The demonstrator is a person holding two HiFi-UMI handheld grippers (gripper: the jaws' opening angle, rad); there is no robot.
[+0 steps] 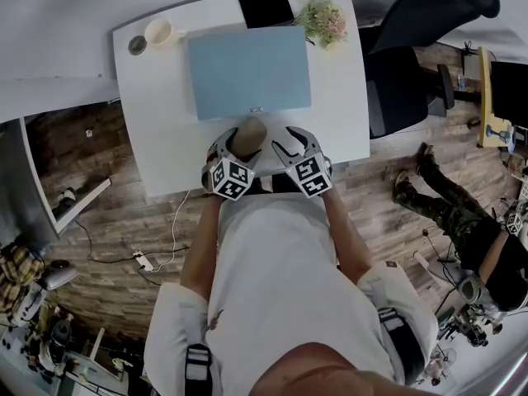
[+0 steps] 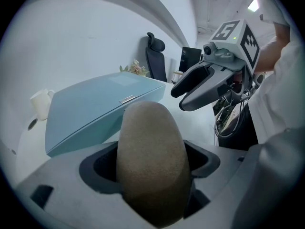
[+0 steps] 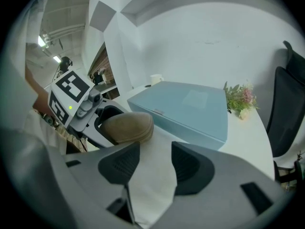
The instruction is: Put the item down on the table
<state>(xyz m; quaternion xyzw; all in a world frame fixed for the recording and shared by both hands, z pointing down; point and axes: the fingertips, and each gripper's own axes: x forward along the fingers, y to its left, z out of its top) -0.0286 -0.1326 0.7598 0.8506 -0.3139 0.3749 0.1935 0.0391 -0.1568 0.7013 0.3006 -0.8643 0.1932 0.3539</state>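
A brown, rounded oval item (image 1: 249, 136) is clamped between the jaws of my left gripper (image 1: 244, 143), just in front of the light-blue box. In the left gripper view the item (image 2: 150, 161) fills the gap between the jaws and sticks out forward. My right gripper (image 1: 295, 143) hovers beside it on the right, open and holding nothing; white table shows through its gap (image 3: 151, 163). From the right gripper view the item (image 3: 127, 127) hangs low over the white table (image 1: 157, 130); whether it touches the table I cannot tell.
A closed light-blue box (image 1: 249, 71) covers the table's middle. Behind it are a mug (image 1: 159, 33), a black pad (image 1: 266, 7) and a small flower bunch (image 1: 323, 19). A black office chair (image 1: 412, 64) stands to the right. Someone's legs (image 1: 445, 200) lie on the floor.
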